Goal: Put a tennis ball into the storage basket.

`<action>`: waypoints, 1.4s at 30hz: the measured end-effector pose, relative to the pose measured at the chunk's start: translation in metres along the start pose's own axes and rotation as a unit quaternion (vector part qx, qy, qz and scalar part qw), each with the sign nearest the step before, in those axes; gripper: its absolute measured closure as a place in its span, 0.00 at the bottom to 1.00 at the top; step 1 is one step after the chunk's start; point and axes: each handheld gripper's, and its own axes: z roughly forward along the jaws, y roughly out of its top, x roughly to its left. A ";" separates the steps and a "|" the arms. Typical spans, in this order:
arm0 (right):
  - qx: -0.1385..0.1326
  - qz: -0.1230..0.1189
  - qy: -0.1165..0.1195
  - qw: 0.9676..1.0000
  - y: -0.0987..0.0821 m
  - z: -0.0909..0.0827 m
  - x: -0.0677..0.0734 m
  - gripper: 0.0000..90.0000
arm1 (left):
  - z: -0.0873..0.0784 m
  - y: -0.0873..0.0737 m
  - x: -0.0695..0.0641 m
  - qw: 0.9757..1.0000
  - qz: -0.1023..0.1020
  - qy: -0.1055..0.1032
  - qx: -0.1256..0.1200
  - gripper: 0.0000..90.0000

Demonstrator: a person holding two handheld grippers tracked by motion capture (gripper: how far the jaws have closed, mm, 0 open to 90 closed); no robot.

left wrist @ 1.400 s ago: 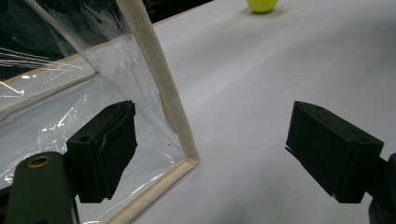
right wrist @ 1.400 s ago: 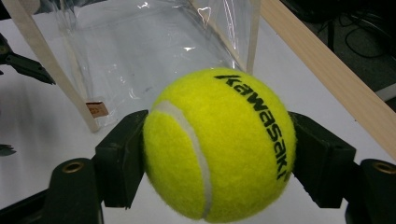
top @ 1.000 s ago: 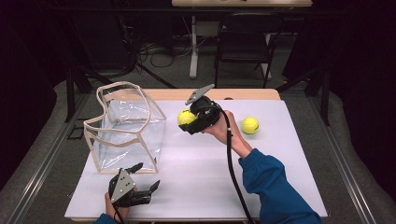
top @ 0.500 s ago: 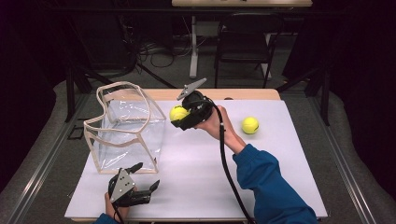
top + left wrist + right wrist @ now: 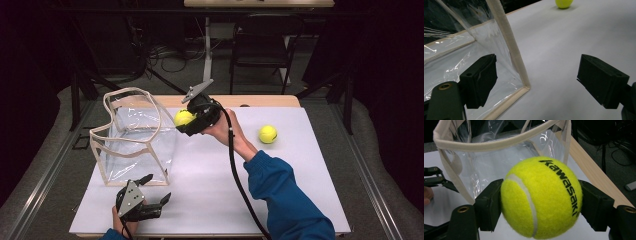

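My right gripper (image 5: 186, 121) is shut on a yellow tennis ball (image 5: 183, 117) and holds it in the air just right of the clear plastic bag's (image 5: 132, 135) upper rim. In the right gripper view the ball (image 5: 541, 197) sits squeezed between both black pads, with the bag's cloth-trimmed rim (image 5: 494, 143) close ahead. A second tennis ball (image 5: 267, 134) lies on the white table at the right; it also appears far off in the left gripper view (image 5: 564, 3). My left gripper (image 5: 152, 192) rests open near the table's front edge, its jaws apart by the bag's lower corner (image 5: 524, 86).
The white table top (image 5: 280, 195) has free room in its middle and right. A wooden strip (image 5: 260, 101) runs along its far edge. Beyond it stand a chair (image 5: 260, 55) and cables on the floor.
My right gripper has carried the ball leftward and a little up, from mid-table toward the bag's rim. The left gripper has stayed put.
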 end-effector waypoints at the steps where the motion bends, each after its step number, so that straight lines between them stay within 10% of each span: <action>1: -0.001 0.000 0.001 1.000 0.002 0.000 0.000 0.29 | 0.000 0.000 0.000 1.000 -0.001 0.000 0.000 0.18; 42: -0.021 -0.005 -0.007 1.000 0.035 -0.002 0.000 0.29 | 0.000 0.000 0.001 1.000 0.001 -0.005 0.000 0.18</action>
